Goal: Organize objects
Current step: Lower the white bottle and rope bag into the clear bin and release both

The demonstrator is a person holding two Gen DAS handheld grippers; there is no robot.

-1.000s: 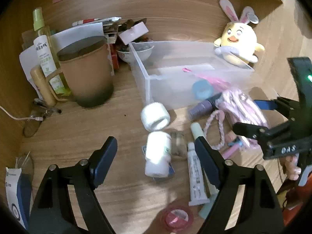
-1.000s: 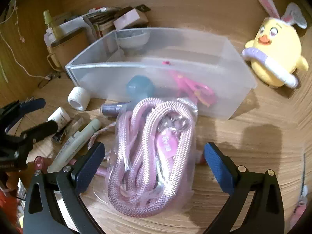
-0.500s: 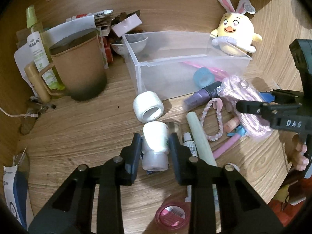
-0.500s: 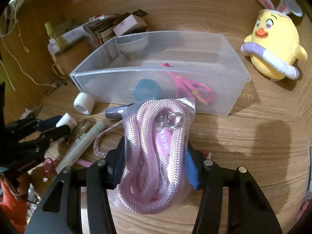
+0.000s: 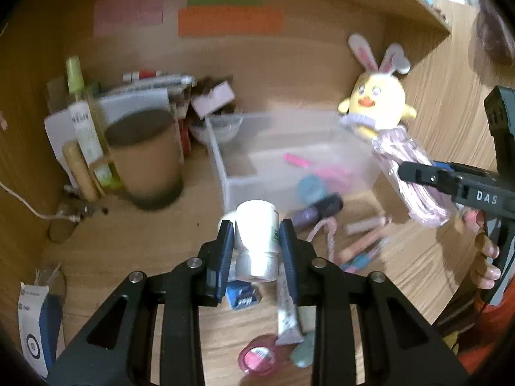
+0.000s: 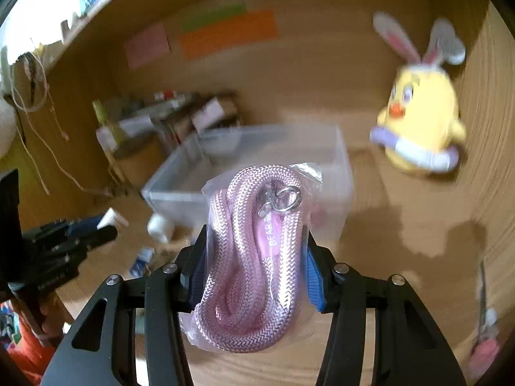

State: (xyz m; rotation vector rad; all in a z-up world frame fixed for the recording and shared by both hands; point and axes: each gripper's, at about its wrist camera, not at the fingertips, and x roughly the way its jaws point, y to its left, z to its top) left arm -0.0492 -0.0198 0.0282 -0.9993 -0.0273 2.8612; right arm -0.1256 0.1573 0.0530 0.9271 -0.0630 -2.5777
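Note:
My left gripper is shut on a small white bottle and holds it above the wooden desk, in front of the clear plastic bin. My right gripper is shut on a bagged pink rope and holds it in the air before the bin. The rope bag also shows in the left wrist view, at the bin's right end. The left gripper shows at the left in the right wrist view. The bin holds a blue tape roll and pink scissors.
A brown mug, a green spray bottle and papers stand back left. A yellow bunny plush sits back right. Tubes, a purple bottle, a pink tape roll and a blue packet lie on the desk.
Both grippers closed from open: the left on the white bottle, the right on the rope bag. Both then lifted their objects off the desk toward the bin.

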